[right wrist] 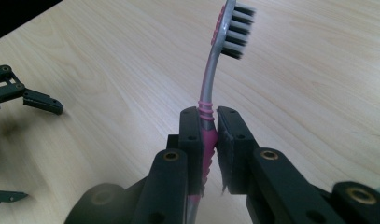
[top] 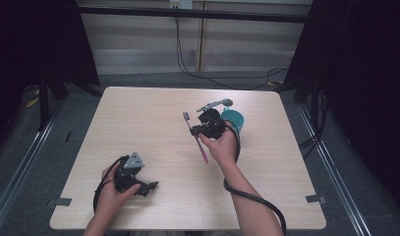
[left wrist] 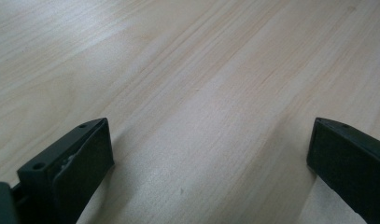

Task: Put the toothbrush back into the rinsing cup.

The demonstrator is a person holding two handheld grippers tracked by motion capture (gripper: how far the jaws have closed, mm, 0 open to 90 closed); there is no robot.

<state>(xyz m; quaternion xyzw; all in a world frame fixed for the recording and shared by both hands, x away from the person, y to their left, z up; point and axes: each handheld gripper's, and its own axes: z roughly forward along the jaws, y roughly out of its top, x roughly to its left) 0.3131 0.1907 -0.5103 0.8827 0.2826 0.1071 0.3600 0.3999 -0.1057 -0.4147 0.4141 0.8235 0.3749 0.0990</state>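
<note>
A pink and grey toothbrush [top: 196, 138] is held just above the table's middle, bristle head [top: 186, 116] pointing away from me. My right gripper [top: 199, 131] is shut on its handle. In the right gripper view the jaws pinch the toothbrush [right wrist: 207, 100] where pink meets grey, and the black-and-white bristles [right wrist: 236, 30] point right. A teal cup [top: 234, 119] stands just right of that gripper. My left gripper [top: 147, 188] rests low at the front left. Its jaws stand wide apart over bare wood [left wrist: 209, 125], holding nothing.
The light wooden table [top: 153, 113] is bare around the grippers. The left gripper's open fingers [right wrist: 40, 101] show at the left edge of the right gripper view. Black cables [top: 207, 73] lie on the floor beyond the far edge, and dark curtains flank both sides.
</note>
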